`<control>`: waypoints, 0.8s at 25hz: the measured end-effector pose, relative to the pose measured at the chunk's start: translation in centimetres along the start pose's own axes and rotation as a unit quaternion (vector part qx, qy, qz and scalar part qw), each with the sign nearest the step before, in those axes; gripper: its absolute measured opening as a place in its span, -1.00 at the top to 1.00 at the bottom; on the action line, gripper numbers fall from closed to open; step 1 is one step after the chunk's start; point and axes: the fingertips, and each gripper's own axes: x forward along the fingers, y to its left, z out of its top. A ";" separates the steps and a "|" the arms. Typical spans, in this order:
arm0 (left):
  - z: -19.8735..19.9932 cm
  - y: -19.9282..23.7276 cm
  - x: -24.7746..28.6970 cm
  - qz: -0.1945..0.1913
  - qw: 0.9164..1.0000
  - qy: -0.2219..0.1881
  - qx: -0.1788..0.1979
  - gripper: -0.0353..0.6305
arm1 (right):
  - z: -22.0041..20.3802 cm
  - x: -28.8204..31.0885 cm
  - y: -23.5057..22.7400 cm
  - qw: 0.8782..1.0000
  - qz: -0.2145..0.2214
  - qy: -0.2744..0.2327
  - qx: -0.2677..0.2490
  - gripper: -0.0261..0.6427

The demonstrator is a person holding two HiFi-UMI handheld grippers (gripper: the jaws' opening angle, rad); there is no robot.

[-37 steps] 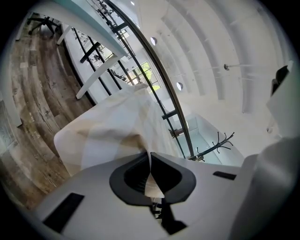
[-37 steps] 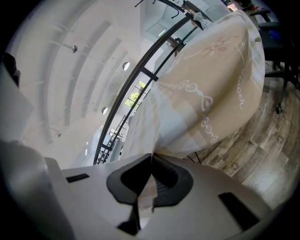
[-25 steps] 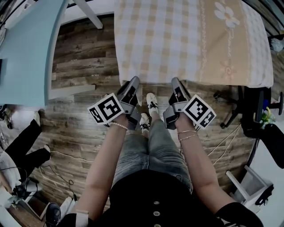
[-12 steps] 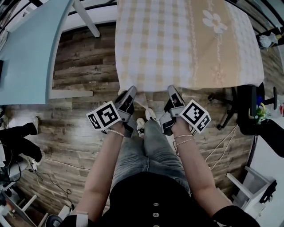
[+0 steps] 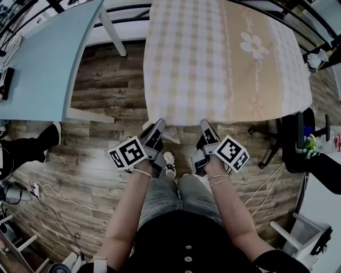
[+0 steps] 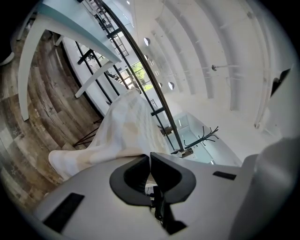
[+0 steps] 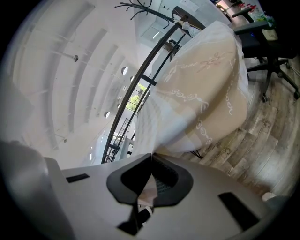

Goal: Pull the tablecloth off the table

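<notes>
Gripping the near hem of the checked tablecloth (image 5: 224, 58), the left claw (image 5: 159, 123) and right claw (image 5: 204, 123) sit side by side at lower centre of the head view, each clenched on fabric. The cloth spreads away from them toward the top of the frame, its long axis running up the picture. It covers the bench beneath so fully that none of the top shows. Both claws hold the same edge and neither is nearer, so the pull would likely run down the frame, toward the person's body. A pale blue second bench (image 5: 42, 58) fills the upper left, apart from the cloth. An office chair (image 5: 298, 133) stands near the cloth's lower right corner. Cables (image 5: 48, 197) trail across the wooden floor (image 5: 101, 106) at lower left, a possible snag for a backward step.

Seen from the left gripper view, the jaws are pressed together on a pinched fold at lower centre. The tablecloth (image 6: 124, 126) rises from them toward mid-frame, with the second bench's white leg (image 6: 22, 70) at far left.

Seen from the right gripper view, the jaws are likewise closed on the hem. The tablecloth (image 7: 201, 93) billows toward the upper right, its tan embroidered band showing. The office chair (image 7: 274, 56) stands beyond it at the right edge, and a coat stand (image 7: 140, 7) is at the top.
</notes>
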 end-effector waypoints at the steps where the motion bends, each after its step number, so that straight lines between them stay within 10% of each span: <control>1: -0.4 -0.3 -0.4 0.000 1.000 -0.004 -0.001 0.84 | -0.2 -0.6 0.0 1.000 0.002 0.002 -0.001 0.84; 13: 0.5 -3.0 1.3 0.015 0.999 -0.031 0.005 0.84 | 3.1 -0.4 1.2 0.999 0.021 0.028 -0.012 0.84; 20: 9.8 -4.5 9.4 0.005 1.000 -0.013 0.012 0.84 | 10.4 7.5 5.3 1.000 0.018 0.019 -0.005 0.84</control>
